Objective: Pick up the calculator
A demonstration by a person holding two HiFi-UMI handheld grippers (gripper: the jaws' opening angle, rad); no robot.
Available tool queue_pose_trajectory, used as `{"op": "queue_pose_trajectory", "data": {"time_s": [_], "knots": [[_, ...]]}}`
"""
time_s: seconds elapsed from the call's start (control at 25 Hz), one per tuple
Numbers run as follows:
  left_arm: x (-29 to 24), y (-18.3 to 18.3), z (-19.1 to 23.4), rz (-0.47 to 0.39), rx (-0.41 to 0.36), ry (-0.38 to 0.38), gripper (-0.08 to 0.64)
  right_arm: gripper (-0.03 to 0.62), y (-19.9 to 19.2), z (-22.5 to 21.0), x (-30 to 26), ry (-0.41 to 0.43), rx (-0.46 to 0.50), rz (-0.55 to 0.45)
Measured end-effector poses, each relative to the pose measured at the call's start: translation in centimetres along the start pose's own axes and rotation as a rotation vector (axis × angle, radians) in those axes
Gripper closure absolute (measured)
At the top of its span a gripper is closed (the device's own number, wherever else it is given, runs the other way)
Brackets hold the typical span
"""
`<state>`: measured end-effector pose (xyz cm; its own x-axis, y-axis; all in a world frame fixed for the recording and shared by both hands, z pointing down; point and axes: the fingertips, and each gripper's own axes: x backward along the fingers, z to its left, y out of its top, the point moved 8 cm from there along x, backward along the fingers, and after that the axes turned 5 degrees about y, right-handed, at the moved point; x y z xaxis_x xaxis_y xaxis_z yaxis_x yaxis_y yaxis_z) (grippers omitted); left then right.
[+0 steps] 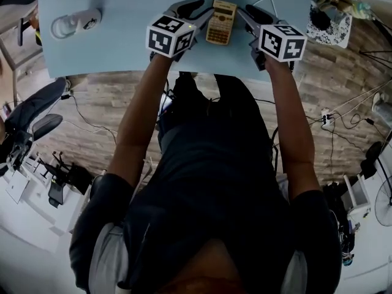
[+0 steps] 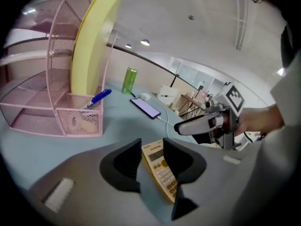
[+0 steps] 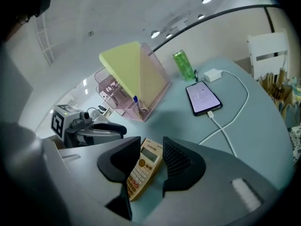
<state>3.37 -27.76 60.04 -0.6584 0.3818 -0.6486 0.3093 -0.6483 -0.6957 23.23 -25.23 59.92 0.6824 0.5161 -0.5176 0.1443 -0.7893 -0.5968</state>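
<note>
1. The calculator [image 1: 221, 22] is laid flat on the near part of the light blue table [image 1: 122, 48], between the two grippers.
2. The left gripper [image 1: 201, 14] is held just at the left side of the calculator, with its tips turned toward it.
3. In the left gripper view its jaws are seen apart, with a medium gap. Nothing is clamped by them. The calculator is seen through the gap, lying on the table, and it is partly covered by the right jaw.
4. The right gripper [image 1: 250, 18] is held just at the right side of the calculator.
5. In the right gripper view its jaws are also parted by a medium gap and nothing is gripped. The calculator is seen through this gap too.
6. Whether any jaw tip touches the calculator cannot be told.
7. A phone [image 3: 203, 98] is laid farther on the right, and a white cable [image 3: 235, 112] is plugged into it.
8. A pink mesh organizer [image 2: 47, 112] is placed at the far left. A yellow folder [image 2: 91, 46] is stood upright in it, and a blue pen [image 2: 96, 99] is kept in its front compartment.
9. A green can [image 2: 129, 80] is stood far, between the organizer and the phone.
</note>
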Motion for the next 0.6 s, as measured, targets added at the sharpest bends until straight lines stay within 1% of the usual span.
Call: {"op": "queue_pose_trajectory", "data": {"time_s": [0.24,0.44,0.6], "knots": [[-2.9,-1.2,0.6,0.067,-0.001,0.013,0.383,0.462,-1.4,-1.3,-2.1,-0.033,0.001,0.073],[-4.3,-2.2,0.8,0.124,-0.011,0.026,0.383,0.462,-2.1,-1.7,-3.6,-0.026,-0.005,0.104],[-5.0,-2.9,0.9,0.157,0.016,0.022,0.383,0.463,-2.9,-2.0,-4.4,-0.036,-0.009,0.136]]}}
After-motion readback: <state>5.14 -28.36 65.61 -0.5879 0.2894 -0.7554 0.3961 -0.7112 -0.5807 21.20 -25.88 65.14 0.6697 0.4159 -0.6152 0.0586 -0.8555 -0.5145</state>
